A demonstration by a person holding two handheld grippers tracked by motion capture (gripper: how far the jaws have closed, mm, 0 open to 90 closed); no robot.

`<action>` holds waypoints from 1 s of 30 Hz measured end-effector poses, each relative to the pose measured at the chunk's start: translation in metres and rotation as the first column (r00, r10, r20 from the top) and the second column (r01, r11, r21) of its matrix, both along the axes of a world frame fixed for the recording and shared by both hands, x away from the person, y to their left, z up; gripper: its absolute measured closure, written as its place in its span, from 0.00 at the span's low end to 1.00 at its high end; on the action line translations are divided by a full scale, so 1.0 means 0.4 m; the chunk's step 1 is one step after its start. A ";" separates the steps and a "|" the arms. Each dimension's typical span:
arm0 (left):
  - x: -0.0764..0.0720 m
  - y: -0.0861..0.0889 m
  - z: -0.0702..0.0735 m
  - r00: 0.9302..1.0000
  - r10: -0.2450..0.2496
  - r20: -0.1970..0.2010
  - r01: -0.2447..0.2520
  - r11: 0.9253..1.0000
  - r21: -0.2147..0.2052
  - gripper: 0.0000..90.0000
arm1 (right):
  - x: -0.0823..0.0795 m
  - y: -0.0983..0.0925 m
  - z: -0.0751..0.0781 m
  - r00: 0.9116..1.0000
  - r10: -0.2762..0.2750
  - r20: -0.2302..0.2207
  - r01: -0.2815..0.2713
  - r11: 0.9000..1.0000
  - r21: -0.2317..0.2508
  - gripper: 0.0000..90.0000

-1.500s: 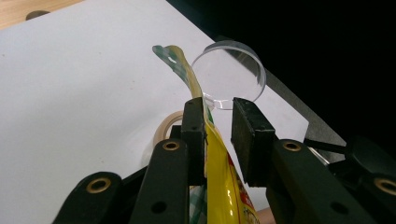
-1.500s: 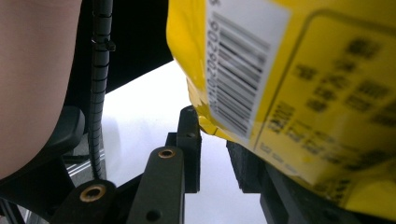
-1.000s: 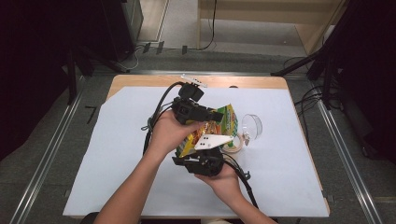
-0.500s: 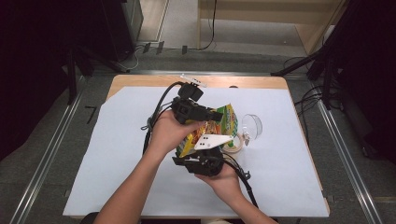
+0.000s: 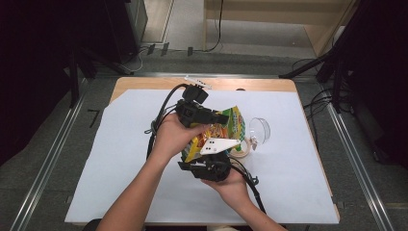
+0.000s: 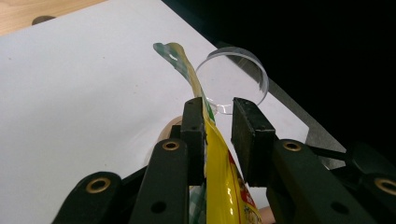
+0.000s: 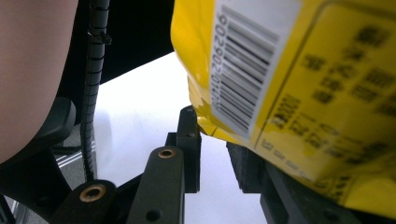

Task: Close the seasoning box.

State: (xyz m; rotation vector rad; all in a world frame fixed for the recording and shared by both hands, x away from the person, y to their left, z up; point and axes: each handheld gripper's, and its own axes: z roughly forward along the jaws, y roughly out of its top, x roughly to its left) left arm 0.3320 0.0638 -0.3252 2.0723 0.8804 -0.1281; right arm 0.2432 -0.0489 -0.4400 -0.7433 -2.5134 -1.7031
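Note:
A yellow and green snack bag (image 5: 227, 126) hangs above the white-covered table (image 5: 115, 173), held between both grippers. My left gripper (image 5: 222, 118) comes in from the bag's far left side. In the left gripper view its jaws (image 6: 218, 116) are shut on the bag's upper edge (image 6: 219, 182). My right gripper (image 5: 207, 155), with its grey plate, sits under the bag's near end. In the right gripper view the bag's barcode corner (image 7: 243, 74) reaches between the jaw tips (image 7: 212, 126) and covers the right jaw.
A clear plastic cup (image 5: 259, 129) lies on its side just right of the bag, its round mouth (image 6: 233, 77) beyond my left jaws. A tan ring (image 5: 240, 150) rests beneath the bag. Black cables trail left and toward the front edge.

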 end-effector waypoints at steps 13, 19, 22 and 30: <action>0.003 0.004 -0.001 1.000 0.004 -0.002 -0.004 1.000 -0.005 0.83 | -0.001 0.000 0.003 1.000 0.000 0.003 0.000 1.000 -0.002 0.85; 0.007 0.007 -0.003 1.000 0.007 -0.006 -0.007 1.000 -0.007 0.83 | 0.000 0.000 0.003 1.000 0.000 0.008 0.000 1.000 -0.006 0.85; 0.008 0.006 -0.004 1.000 0.010 -0.009 -0.010 1.000 -0.006 0.83 | 0.000 0.000 0.003 1.000 0.000 0.007 0.000 1.000 -0.007 0.85; 0.009 0.006 -0.005 1.000 0.012 -0.011 -0.012 1.000 -0.006 0.83 | 0.000 0.000 0.003 1.000 0.001 0.006 -0.001 1.000 -0.008 0.85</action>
